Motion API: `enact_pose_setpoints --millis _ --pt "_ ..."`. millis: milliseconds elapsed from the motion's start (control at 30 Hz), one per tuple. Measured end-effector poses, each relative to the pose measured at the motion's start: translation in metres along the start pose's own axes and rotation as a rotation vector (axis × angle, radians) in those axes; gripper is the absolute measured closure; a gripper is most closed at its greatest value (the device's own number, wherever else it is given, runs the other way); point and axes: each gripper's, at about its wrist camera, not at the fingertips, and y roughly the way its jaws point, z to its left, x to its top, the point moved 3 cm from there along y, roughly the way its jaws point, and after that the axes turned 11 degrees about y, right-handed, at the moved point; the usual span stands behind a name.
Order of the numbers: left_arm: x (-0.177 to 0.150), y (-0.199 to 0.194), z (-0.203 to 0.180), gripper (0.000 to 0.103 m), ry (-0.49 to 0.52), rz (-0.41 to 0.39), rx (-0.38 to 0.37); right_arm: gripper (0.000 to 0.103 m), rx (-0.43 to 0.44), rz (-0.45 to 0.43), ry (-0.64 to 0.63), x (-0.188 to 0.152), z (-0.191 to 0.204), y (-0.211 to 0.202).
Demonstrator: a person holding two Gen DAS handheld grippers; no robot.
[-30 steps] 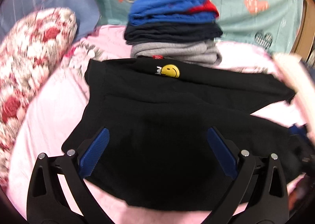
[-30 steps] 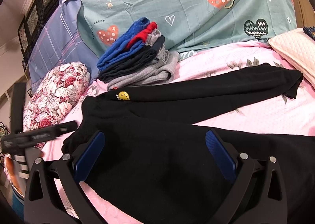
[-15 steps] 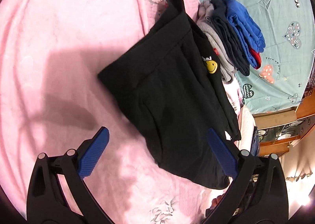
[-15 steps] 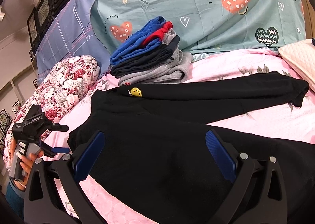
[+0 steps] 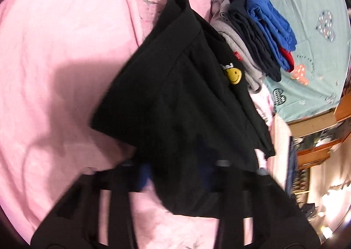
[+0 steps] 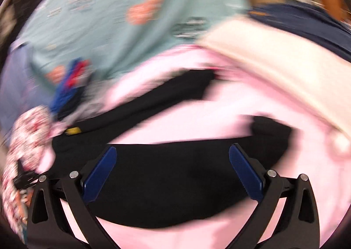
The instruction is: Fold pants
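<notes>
Pants [image 5: 186, 100] lengthwise across pink bedspread [image 5: 54, 73], waistband toward floral bolster [image 6: 24, 139].

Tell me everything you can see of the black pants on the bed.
The black pants look like soft, matte knit fabric. A yellow smiley patch sits near the waistband. They lie unfolded on the pink sheet, both legs stretched out and spread apart in the right wrist view, beside the stack of folded clothes. The left gripper is blurred at their edge.

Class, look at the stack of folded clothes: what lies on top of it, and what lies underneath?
In the stack of folded clothes, a blue garment is topmost, with red, navy and grey layers below. What the stack rests on is covered.
</notes>
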Motion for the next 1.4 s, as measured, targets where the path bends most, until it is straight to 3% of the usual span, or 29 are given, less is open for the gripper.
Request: enact_pose_setpoints --millis 133,233,333,433,467,567,600,633,667,700,767,900,1000,1133,1200,1233,1333,1400 --pt "-0.004 -0.009 -0.001 0.093 0.032 -0.033 -0.006 0.001 -0.103 0.057 0.202 0.010 -0.094 -0.010" --pt "-0.006 -0.020 -0.010 0.093 0.079 -0.070 -0.013 0.001 -0.090 0.117 0.307 0.005 -0.127 0.000" --pt "-0.007 -0.019 -0.012 0.092 0.093 -0.069 0.008 0.001 -0.047 0.156 0.315 -0.003 -0.114 0.009" --pt "-0.008 -0.007 -0.008 0.081 0.072 -0.035 0.032 0.003 -0.057 0.184 0.257 -0.002 -0.096 0.025" --pt "-0.008 -0.002 -0.008 0.074 0.070 -0.024 0.041 0.013 -0.064 0.201 0.253 0.001 -0.097 0.033" --pt "-0.007 0.011 -0.011 0.074 0.092 -0.005 0.074 0.046 -0.072 0.277 0.278 0.001 -0.106 0.060" --pt "-0.007 0.011 -0.014 0.075 0.108 -0.006 0.084 0.059 -0.074 0.296 0.285 0.000 -0.108 0.068" --pt "-0.007 0.012 -0.015 0.087 0.121 -0.003 0.088 0.064 -0.085 0.300 0.284 -0.001 -0.110 0.073" --pt "-0.007 0.014 -0.017 0.091 0.133 0.004 0.084 0.071 -0.087 0.291 0.283 0.000 -0.112 0.074" --pt "-0.006 0.015 -0.018 0.091 0.131 0.007 0.078 0.083 -0.080 0.279 0.279 0.000 -0.112 0.073" --pt "-0.004 0.012 -0.020 0.094 0.135 -0.003 0.077 0.095 -0.050 0.246 0.261 0.004 -0.108 0.063" --pt "0.012 -0.018 -0.027 0.095 0.116 -0.096 0.009 0.097 0.026 0.204 0.220 0.022 -0.080 0.044" --pt "0.038 -0.063 -0.035 0.096 0.098 -0.186 -0.038 0.098 0.119 0.147 0.158 0.043 -0.038 0.030" --pt "0.054 -0.138 -0.037 0.096 0.101 -0.342 -0.049 0.099 0.233 0.066 0.060 0.053 0.013 -0.004" --pt "0.048 -0.167 -0.029 0.096 0.106 -0.384 -0.024 0.099 0.257 0.062 0.051 0.044 0.017 -0.012" --pt "0.043 -0.172 -0.024 0.096 0.115 -0.389 0.001 0.099 0.257 0.068 0.049 0.035 0.015 -0.013" --pt "0.011 -0.174 0.007 0.095 0.128 -0.338 0.069 0.099 0.142 0.113 -0.019 -0.012 -0.007 -0.009" --pt "-0.018 -0.154 0.040 0.094 0.110 -0.238 0.119 0.094 0.139 0.273 0.060 -0.051 -0.038 0.006"
